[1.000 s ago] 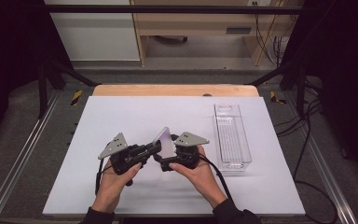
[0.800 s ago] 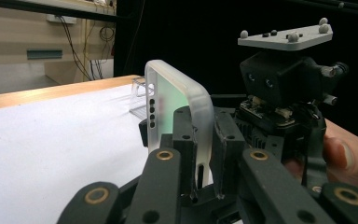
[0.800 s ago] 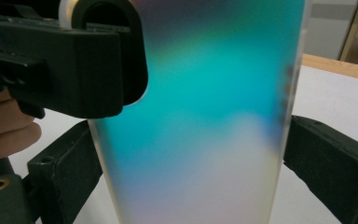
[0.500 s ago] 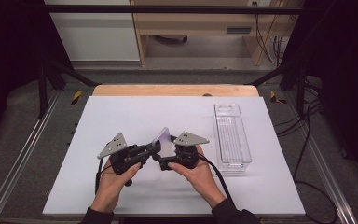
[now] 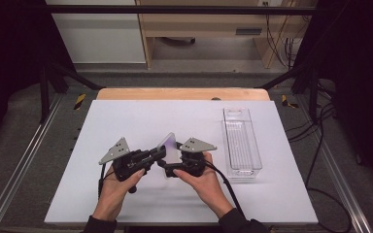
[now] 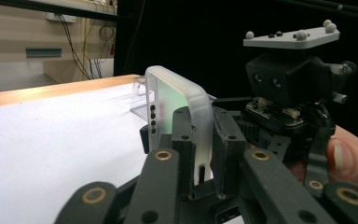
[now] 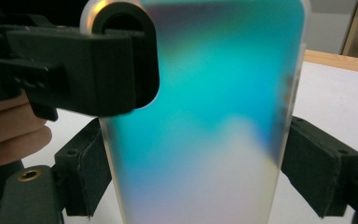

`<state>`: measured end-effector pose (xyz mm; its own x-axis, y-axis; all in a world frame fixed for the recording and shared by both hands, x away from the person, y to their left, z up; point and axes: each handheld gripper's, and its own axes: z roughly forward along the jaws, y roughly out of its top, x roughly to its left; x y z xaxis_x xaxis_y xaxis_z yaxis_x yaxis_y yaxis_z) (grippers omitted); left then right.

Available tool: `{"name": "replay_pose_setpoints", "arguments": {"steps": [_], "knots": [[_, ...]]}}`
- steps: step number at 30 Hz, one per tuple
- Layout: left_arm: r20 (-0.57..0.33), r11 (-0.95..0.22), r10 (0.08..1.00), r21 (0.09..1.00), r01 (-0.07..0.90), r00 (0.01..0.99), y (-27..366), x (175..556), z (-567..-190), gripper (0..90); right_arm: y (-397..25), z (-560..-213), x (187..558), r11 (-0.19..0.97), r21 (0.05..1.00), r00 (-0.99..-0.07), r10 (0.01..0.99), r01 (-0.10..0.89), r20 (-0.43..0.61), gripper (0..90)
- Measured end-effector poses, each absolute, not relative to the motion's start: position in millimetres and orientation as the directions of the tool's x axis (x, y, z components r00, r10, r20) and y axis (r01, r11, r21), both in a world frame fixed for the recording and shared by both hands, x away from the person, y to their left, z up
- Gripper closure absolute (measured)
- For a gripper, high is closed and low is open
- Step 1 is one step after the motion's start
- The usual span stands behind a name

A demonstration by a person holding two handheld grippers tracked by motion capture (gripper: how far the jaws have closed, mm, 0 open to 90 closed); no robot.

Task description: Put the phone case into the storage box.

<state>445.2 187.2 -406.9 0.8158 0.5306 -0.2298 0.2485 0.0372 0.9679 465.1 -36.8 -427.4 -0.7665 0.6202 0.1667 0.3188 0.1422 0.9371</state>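
The left gripper (image 5: pixel 159 154) pinches one edge of a translucent, iridescent plastic phone case (image 5: pixel 168 143), held upright above the white table (image 5: pixel 126 121); the right gripper (image 5: pixel 167 167) clamps its sides, near a clear plastic tray (image 5: pixel 242 141).

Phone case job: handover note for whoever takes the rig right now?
Left gripper: shut on the phone case at its edge, near the camera cutout.
Right gripper: jaws on the case's two long sides, shut on it.
Case: held upright above the table, between both grippers.
Clear tray: to the right, nothing visible in it.
Done: case lifted. Left: placement, probably into the tray.
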Motion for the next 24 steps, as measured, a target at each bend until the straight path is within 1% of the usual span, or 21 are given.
{"name": "replay_pose_setpoints", "arguments": {"steps": [3, 5, 7, 9, 17, 18, 24], "knots": [[-0.242, 0.097, 0.564, 0.969, 0.227, 0.790, 200.1, 445.3, -402.9, 63.3, -39.0, -427.3, 466.2, 0.140, 0.936, -0.755, 0.635, 0.322, 0.165, 17.1], [-0.236, 0.114, 0.603, 0.971, 0.211, 0.762, 209.6, 445.3, -400.6, 57.9, -41.1, -427.2, 467.5, 0.140, 0.935, -0.745, 0.647, 0.326, 0.163, 17.1], [-0.252, 0.146, 0.610, 0.968, 0.206, 0.752, 218.5, 445.4, -399.4, 55.8, -43.2, -427.2, 468.8, 0.134, 0.934, -0.738, 0.654, 0.330, 0.167, 17.2], [-0.250, 0.154, 0.632, 0.968, 0.197, 0.734, 224.5, 445.4, -398.4, 52.2, -44.5, -427.2, 469.6, 0.137, 0.935, -0.733, 0.661, 0.328, 0.161, 17.2], [-0.155, 0.049, 0.752, 0.982, 0.181, 0.641, 230.7, 445.3, -401.7, 32.2, -46.8, -427.3, 469.7, 0.156, 0.930, -0.715, 0.685, 0.333, 0.140, 17.2], [-0.147, 0.040, 0.761, 0.983, 0.180, 0.631, 230.9, 445.3, -402.4, 27.2, -47.3, -426.8, 469.4, 0.158, 0.930, -0.712, 0.688, 0.332, 0.137, 17.2], [-0.074, -0.035, 0.808, 0.984, 0.173, 0.585, 233.1, 445.0, -408.0, 14.2, -51.9, -423.9, 469.6, 0.154, 0.930, -0.702, 0.699, 0.333, 0.136, 17.2]]}}
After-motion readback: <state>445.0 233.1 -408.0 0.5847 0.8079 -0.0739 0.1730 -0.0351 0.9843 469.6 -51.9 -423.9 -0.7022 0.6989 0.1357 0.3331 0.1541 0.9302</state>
